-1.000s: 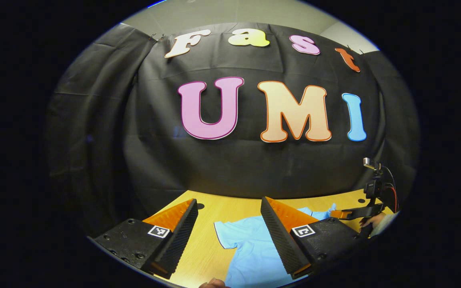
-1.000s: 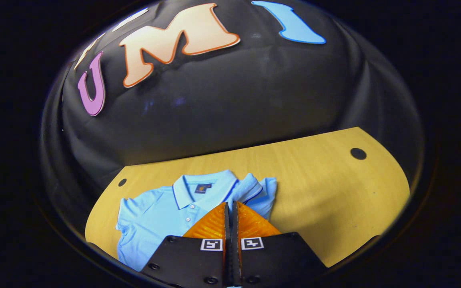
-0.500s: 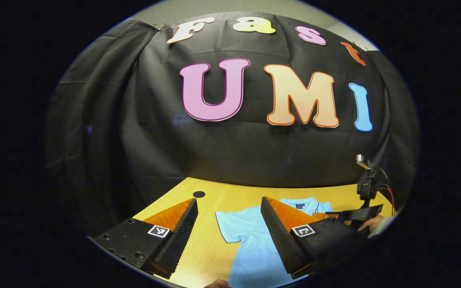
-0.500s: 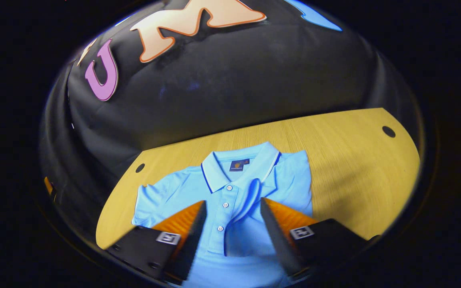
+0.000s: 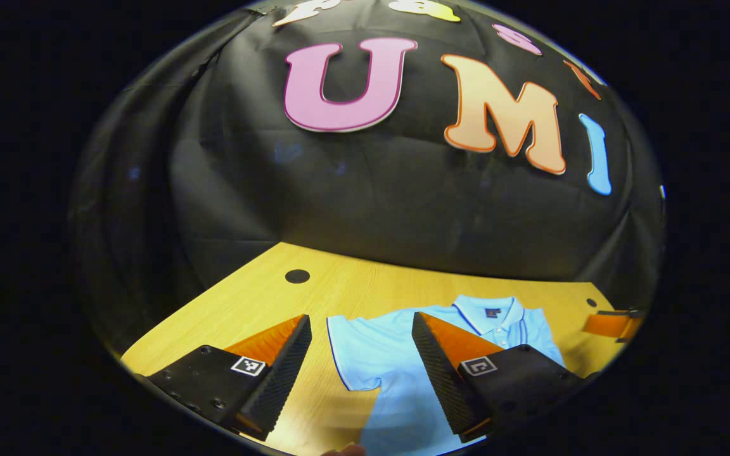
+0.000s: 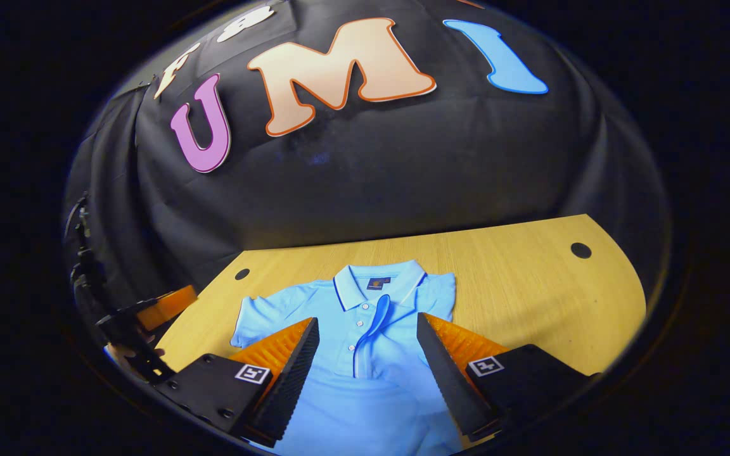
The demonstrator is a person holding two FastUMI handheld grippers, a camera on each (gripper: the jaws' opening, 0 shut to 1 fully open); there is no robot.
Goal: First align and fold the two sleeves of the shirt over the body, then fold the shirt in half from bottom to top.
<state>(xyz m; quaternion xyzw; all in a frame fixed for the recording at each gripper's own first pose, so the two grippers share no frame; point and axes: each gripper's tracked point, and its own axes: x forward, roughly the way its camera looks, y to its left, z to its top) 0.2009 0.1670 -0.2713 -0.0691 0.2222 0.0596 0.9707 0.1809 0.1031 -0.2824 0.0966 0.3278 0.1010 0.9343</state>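
a light wooden table (image 6: 517,285) with small round dark holes (image 6: 580,250) near its far corners carries a light blue polo shirt (image 6: 365,354). the shirt lies flat, collar toward 12 o'clock, front up. its sleeve at 3 o'clock is folded over the chest; the sleeve at 9 o'clock (image 5: 352,345) lies spread on the wood.

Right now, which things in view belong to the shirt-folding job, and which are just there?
Belongs to the job:
- light blue polo shirt, one sleeve folded over the body, the other spread flat
- left gripper, open
- right gripper, open

Just there:
- wooden table
- table holes
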